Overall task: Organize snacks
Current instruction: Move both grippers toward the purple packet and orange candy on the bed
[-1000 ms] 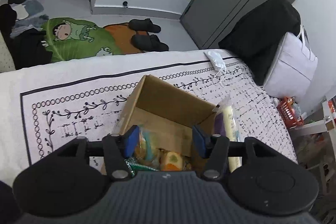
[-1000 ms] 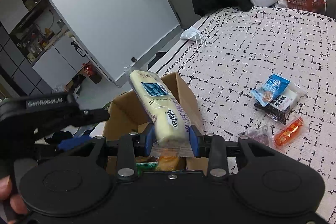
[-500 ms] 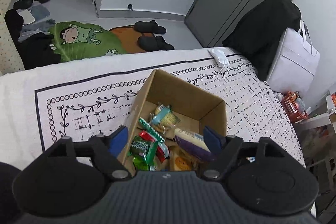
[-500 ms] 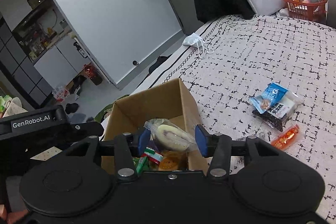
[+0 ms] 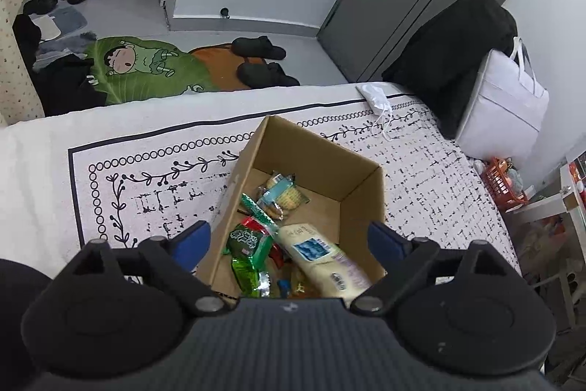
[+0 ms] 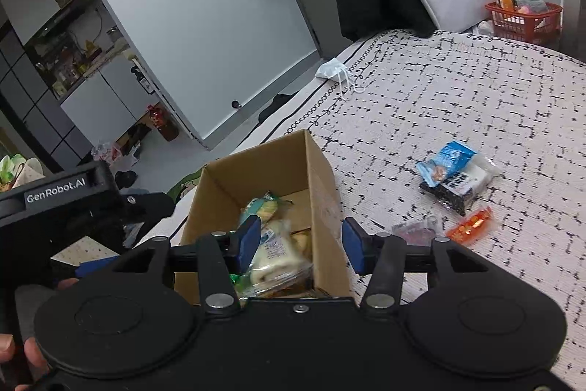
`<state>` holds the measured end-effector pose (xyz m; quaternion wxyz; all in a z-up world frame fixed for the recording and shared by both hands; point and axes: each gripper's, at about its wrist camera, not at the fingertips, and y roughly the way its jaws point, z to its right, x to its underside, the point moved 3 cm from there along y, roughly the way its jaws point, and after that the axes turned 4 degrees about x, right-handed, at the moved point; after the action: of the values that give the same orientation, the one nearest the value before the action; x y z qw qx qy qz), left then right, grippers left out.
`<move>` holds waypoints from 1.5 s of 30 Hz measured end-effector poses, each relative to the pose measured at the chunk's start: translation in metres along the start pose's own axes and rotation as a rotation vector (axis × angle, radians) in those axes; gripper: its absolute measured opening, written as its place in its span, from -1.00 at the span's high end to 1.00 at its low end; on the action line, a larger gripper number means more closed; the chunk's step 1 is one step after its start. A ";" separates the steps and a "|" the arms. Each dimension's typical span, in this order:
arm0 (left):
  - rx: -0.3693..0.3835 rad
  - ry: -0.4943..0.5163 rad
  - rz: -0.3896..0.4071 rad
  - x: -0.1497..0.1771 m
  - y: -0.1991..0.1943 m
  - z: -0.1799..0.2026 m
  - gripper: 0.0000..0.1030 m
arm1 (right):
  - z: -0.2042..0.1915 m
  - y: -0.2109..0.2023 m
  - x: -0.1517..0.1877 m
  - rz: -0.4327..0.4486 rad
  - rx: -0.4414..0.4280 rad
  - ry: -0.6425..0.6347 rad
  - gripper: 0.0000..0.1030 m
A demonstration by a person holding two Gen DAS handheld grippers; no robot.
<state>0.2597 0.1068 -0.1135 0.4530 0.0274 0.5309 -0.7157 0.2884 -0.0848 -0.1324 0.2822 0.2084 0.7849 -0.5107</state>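
The long cream snack pack (image 5: pixel 322 259) lies inside the cardboard box (image 5: pixel 360 193) on the bed (image 6: pixel 457 98), its long axis running from the box's middle toward its near right corner. The left tool (image 5: pixel 291 240) has just been opening and holds nothing. The right tool (image 6: pixel 302 244) gapes empty above the box.

In front of me the cardboard box (image 5: pixel 360 196) sits on the bed (image 5: pixel 154 178), snack packets (image 5: pixel 256 244) piled inside its near end. To its right, on the bed, lie four loose packets (image 6: pixel 454 178) close together. Beyond the box, a face mask (image 6: pixel 335 70) lies near the bed's far edge.
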 end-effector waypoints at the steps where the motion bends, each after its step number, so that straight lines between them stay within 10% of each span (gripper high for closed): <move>1: 0.003 0.002 0.003 0.000 -0.001 0.000 -0.83 | 0.001 -0.002 0.000 0.001 0.004 0.000 0.03; 24: 0.083 0.081 -0.044 0.023 -0.005 0.047 -1.00 | 0.069 -0.042 0.003 0.030 0.153 0.067 -0.44; 45: 0.171 0.215 -0.149 0.057 0.037 0.118 -0.91 | 0.140 -0.017 0.016 -0.008 0.162 0.390 -0.29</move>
<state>0.3033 -0.0222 -0.1185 0.3352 0.1031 0.5139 -0.7829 0.2980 -0.2200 -0.1761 0.1052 0.3221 0.7818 -0.5234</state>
